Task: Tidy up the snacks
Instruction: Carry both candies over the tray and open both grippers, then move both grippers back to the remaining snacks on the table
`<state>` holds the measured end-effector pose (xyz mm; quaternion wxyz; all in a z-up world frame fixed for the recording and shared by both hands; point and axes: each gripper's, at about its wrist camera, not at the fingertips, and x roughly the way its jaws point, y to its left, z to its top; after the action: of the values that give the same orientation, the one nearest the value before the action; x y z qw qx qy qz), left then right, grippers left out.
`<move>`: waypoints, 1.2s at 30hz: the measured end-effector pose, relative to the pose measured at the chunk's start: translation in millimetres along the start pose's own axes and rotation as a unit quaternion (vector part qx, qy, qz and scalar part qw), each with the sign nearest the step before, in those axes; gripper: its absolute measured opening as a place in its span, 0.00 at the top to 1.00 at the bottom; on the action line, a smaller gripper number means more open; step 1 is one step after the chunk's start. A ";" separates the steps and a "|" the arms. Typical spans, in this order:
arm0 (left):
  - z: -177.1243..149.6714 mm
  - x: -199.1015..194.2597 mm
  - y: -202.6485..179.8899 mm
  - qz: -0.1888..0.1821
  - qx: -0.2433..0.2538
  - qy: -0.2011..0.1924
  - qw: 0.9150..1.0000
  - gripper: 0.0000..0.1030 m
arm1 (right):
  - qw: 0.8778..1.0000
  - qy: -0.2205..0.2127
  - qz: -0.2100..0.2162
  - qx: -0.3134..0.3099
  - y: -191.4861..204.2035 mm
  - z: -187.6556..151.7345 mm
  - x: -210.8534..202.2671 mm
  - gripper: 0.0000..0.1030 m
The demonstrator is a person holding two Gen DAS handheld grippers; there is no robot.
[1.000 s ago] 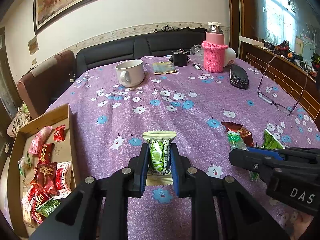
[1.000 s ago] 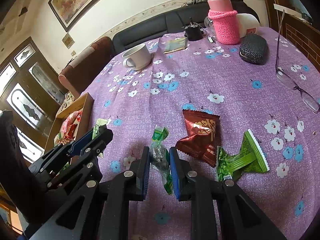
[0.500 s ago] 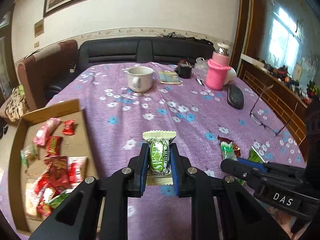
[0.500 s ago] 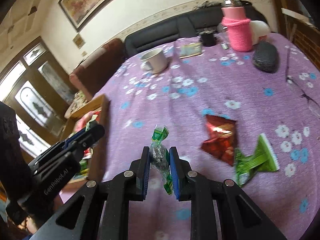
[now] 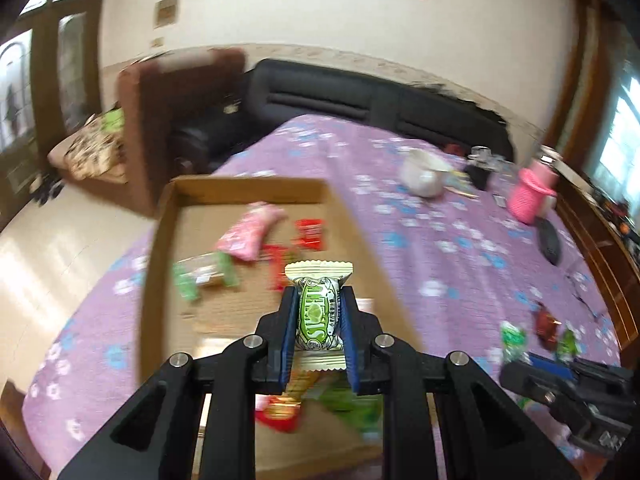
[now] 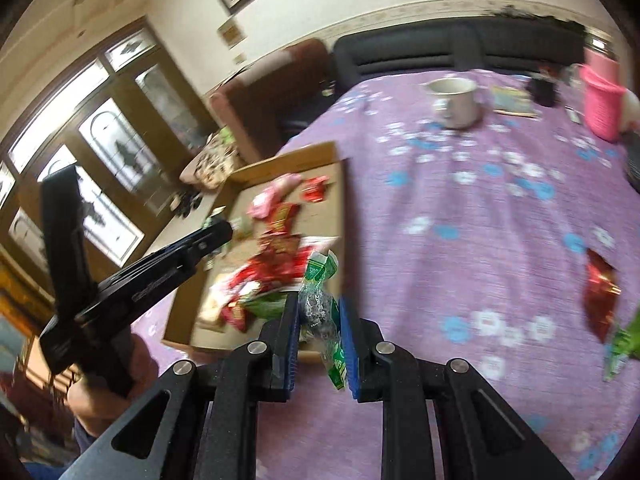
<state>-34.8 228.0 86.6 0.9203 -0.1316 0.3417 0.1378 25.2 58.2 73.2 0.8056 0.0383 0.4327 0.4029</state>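
My left gripper (image 5: 318, 300) is shut on a green and cream snack packet (image 5: 319, 312) and hangs over the shallow cardboard box (image 5: 188, 188), which holds several red, pink and green snacks. My right gripper (image 6: 319, 312) is shut on a silver and green wrapped candy (image 6: 320, 308), above the purple tablecloth at the box's (image 6: 344, 208) right wall. In the right wrist view the left gripper (image 6: 218, 236) reaches over the box from the left, held by a hand. A red packet (image 6: 600, 300) and a green one (image 6: 624, 340) lie on the cloth at the right.
A white mug (image 6: 456, 100), a pink knitted bottle cover (image 6: 602, 100), a black case (image 5: 550, 240) and a small dark cup (image 5: 478, 174) stand at the far side of the flowered table (image 5: 460, 240). A black sofa (image 5: 360, 100) and a brown armchair (image 5: 160, 120) lie beyond it.
Both grippers have swung left with their snacks still held. The left one has gone from over the cloth to over the box; the right one has reached the box's right wall.
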 end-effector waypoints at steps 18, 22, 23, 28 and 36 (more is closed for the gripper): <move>-15.0 41.4 53.8 0.041 -0.054 0.063 0.996 0.81 | 0.997 0.053 0.011 -0.050 41.8 -12.3 80.3 0.78; -15.4 44.0 54.3 0.041 -0.057 0.064 0.995 0.81 | 0.997 0.050 0.009 -0.058 43.1 -12.7 80.1 0.78; -14.9 44.0 54.1 0.041 -0.057 0.064 0.995 0.81 | 0.997 0.050 0.010 -0.058 42.8 -12.4 80.0 0.78; -14.6 42.0 53.9 0.036 -0.056 0.066 0.996 0.79 | 0.998 0.042 0.017 -0.054 40.8 -10.3 70.7 0.77; -12.3 29.9 46.6 0.031 -0.048 0.055 0.997 0.68 | 0.999 0.007 0.017 -0.035 26.3 -0.5 36.4 0.69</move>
<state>-36.3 272.0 50.8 0.8880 -0.1728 0.3886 0.1751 19.6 100.6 59.4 0.7965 0.0151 0.4232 0.4315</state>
